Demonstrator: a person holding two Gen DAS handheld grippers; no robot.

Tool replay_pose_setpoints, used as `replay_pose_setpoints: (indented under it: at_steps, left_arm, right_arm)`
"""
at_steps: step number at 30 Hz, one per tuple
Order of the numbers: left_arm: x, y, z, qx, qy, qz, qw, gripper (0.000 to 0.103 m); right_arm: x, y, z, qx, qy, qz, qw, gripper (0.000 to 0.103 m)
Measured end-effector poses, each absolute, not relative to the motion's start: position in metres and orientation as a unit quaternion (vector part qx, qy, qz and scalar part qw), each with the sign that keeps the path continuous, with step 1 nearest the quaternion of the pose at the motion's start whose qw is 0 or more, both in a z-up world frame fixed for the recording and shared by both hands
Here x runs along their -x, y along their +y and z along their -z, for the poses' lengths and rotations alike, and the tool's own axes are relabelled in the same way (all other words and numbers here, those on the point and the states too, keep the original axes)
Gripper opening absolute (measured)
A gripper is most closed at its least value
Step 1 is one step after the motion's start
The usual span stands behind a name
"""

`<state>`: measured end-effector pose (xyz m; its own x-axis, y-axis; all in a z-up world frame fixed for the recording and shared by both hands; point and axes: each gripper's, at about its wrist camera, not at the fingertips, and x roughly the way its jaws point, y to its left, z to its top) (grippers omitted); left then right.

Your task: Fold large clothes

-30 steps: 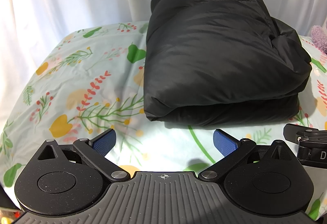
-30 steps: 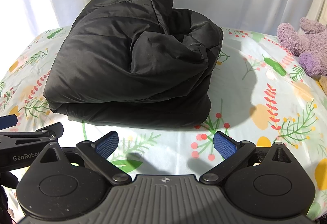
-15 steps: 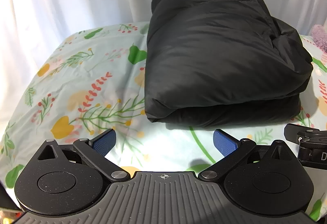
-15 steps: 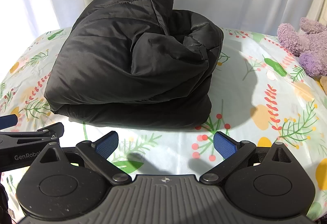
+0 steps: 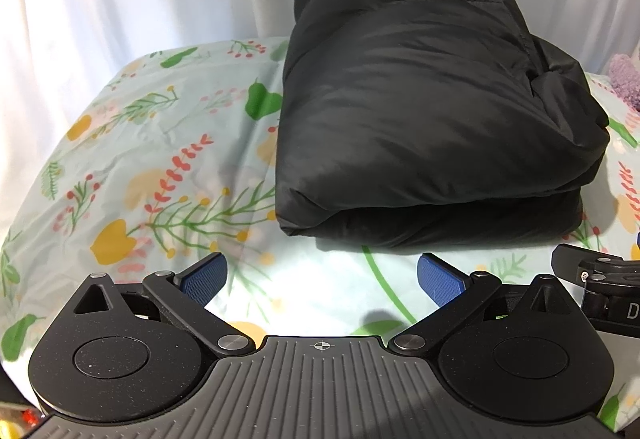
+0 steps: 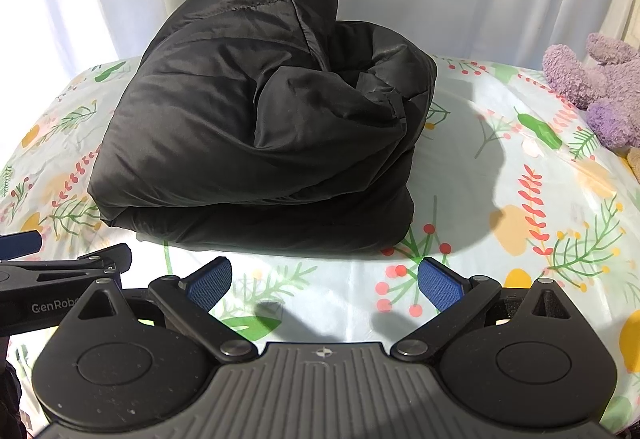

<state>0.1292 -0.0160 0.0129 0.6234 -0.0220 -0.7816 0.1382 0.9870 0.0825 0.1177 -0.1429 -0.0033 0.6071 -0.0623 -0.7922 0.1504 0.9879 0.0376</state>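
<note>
- We find the black padded jacket (image 5: 432, 119) folded into a thick bundle on the floral sheet (image 5: 152, 167), lying at 12 o'clock from both grippers
- Against the frames of a second ago, we note almost no change: the bundle keeps its shape and place, and both wrist views have shifted only slightly
- The left gripper (image 5: 322, 275) hovers just short of the bundle's near edge, its blue pads spread wide and holding nothing
- The right gripper (image 6: 324, 277) stands likewise, jaws apart and empty, clear of the fabric
- In the right view the left tool shows at 9 o'clock; in the left view the right tool shows at 3 o'clock, so the two sit side by side
- A purple plush toy (image 6: 596, 87) lies at 2 o'clock in the right view, well apart from the jacket
- We judge the folding complete or nearly so, with both tools released
- We flag one loose fold bulging on the bundle's right side, which may spring open
</note>
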Motion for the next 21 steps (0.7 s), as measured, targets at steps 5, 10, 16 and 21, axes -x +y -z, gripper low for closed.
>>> replay_pose_setpoints:
  at_steps: [5,10,16,21]
  left_arm:
    - [-0.1292,-0.0155,-0.0127,-0.067,0.431,0.046,0.899,0.103]
    - [-0.1289,-0.0170,-0.0124,-0.069,0.431,0.047,0.898,0.103]
    - [-0.1297,-0.0179,-0.0116,-0.069,0.433,0.049,0.897,0.103]
    - [-0.1293,-0.0186,-0.0113,-0.071,0.434,0.050,0.897,0.103]
  right_arm:
    - [-0.1177,-0.1431,0.0035,-0.050,0.439,0.059,0.895,0.100]
    - [-0.1178,-0.1436,0.0038,-0.049,0.437,0.058,0.896,0.100]
    - [-0.1175,-0.1432,0.0035,-0.051,0.437,0.058,0.896,0.100]
    - [-0.1171,-0.1449,0.0033,-0.051,0.435,0.056,0.897,0.100]
